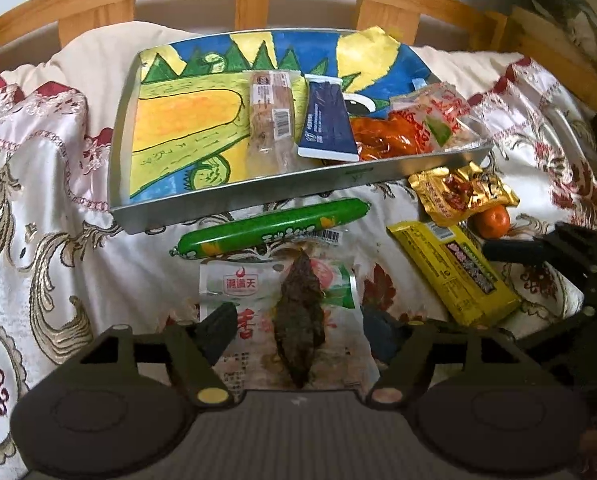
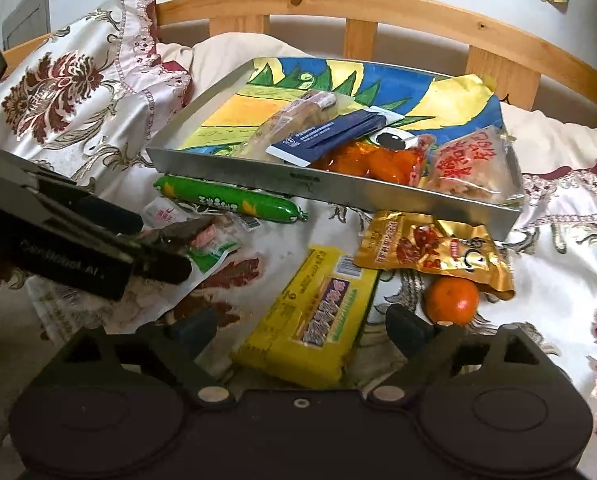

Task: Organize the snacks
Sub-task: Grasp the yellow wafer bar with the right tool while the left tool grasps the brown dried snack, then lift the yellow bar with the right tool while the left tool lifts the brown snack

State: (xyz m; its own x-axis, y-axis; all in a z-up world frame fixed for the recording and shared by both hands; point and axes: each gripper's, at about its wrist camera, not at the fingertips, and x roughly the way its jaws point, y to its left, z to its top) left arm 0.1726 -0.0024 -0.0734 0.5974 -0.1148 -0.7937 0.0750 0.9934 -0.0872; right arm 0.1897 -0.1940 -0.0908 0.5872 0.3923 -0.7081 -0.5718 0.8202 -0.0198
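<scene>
Four snack packs lie in the tray (image 1: 234,210), five items outside.

the left hand-held gripper (image 1: 296,330) is matt black plastic: two round discs sit either side of a ribbed grey centre plate, and angled arms with a pale yellow pivot cap lead to dark rectangular fingers (image 1: 217,328). the right hand-held gripper (image 2: 300,326) matches, with pale pivot caps, a small centre screw and dark blue-black fingers (image 2: 408,326). faint grey lettering marks the left one's side.
</scene>
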